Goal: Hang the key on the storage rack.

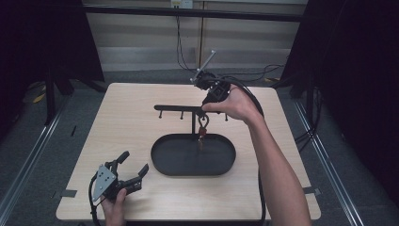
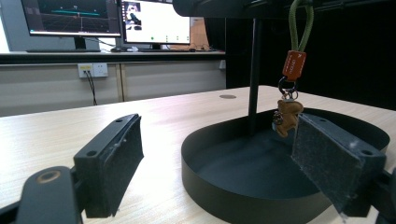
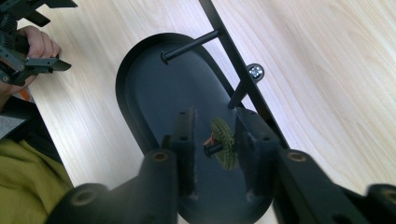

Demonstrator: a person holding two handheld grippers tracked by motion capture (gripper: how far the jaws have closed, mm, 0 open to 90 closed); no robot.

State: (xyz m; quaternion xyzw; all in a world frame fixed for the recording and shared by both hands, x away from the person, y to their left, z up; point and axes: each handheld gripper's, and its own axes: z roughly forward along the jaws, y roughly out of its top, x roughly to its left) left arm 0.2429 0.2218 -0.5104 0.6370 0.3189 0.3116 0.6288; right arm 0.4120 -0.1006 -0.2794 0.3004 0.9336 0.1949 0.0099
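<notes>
Right gripper (image 1: 203, 112) over the black tray (image 1: 162, 162), jaws apart around the green keychain loop (image 3: 223, 142) hanging on the rack peg (image 3: 212, 149), possibly not touching; left gripper (image 1: 134, 167) wide open near the table's front-left.

Both forearms are bare. Each hand-held gripper is black plastic with two flat jaws, dark felt-like pads and round screw holes. The left hand-held gripper (image 1: 126, 175) carries a grey three-cornered plate; the right hand-held gripper (image 1: 203, 115) trails a thick black cable.
</notes>
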